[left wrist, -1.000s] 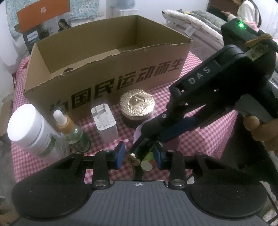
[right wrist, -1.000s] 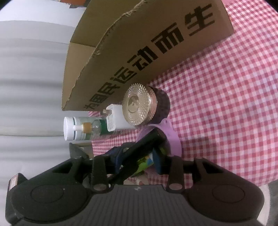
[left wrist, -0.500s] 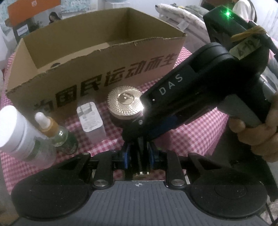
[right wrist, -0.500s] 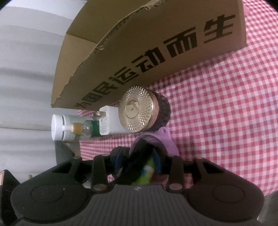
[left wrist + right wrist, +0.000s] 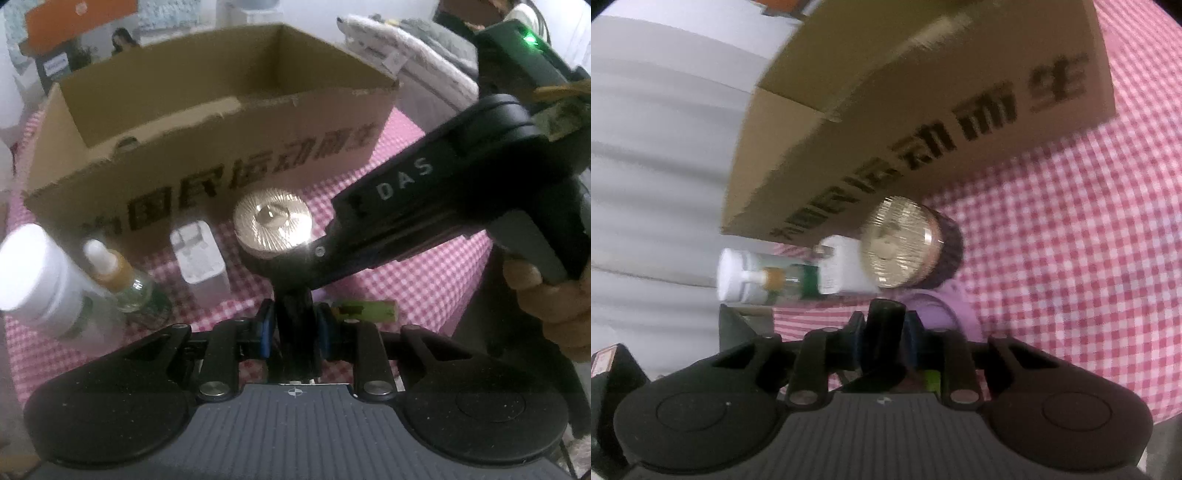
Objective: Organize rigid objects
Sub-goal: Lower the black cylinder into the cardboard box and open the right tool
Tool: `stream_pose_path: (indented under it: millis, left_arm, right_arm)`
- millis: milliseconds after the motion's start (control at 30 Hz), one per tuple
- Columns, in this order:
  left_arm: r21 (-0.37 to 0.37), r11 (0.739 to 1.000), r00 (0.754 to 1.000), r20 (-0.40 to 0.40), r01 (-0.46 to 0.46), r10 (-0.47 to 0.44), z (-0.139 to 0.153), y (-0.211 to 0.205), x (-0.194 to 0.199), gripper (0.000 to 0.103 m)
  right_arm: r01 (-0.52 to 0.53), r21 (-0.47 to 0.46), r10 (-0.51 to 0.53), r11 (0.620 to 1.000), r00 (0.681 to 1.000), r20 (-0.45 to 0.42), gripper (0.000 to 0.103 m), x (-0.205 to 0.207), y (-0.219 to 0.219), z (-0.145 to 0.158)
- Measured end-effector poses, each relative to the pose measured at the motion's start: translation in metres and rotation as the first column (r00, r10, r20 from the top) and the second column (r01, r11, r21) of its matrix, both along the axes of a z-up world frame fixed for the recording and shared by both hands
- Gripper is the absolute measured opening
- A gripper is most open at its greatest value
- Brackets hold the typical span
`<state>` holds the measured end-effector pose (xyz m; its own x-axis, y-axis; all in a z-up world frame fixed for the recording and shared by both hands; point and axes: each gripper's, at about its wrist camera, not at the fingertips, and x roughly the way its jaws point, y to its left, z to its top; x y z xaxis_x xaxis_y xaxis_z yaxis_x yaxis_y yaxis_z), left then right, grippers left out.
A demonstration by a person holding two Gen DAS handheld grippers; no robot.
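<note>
Both the left claw and the right claw, which has just been closing, clench 1 black tube before the box.

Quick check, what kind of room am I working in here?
Probably a lived-in home room, maybe a bedroom: folded bedding behind a table in pink checked cloth, with toiletries such as a dropper bottle and an open cardboard box.
</note>
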<state>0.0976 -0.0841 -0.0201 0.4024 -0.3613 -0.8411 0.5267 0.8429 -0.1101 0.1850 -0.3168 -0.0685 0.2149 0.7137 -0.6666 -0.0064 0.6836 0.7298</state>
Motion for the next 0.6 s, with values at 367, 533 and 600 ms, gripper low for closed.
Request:
stream_pose_path:
  millis: [367,533,600]
  left_arm:
    - [-0.046,0.995,0.975,0.2,-0.088,0.096,0.075,0.021,0.008,0.021]
    - [-0.03,0.989,0.958,0.244,-0.147,0.149,0.092,0.028,0.044,0.021]
    - [-0.02,0.985,0.96,0.225,-0.169,0.169,0.089,0.031,0.065,0.021]
  right_arm:
    - [-0.058,0.013,0.051,0.998,0.955,0.292,0.024,0.015,0.024,0.091]
    - [-0.102,0.044,0.08,0.994,0.935,0.344,0.024,0.06,0.04,0.113]
    - [-0.111,0.059,0.087,0.992,0.944,0.319,0.024,0.085,0.047,0.11]
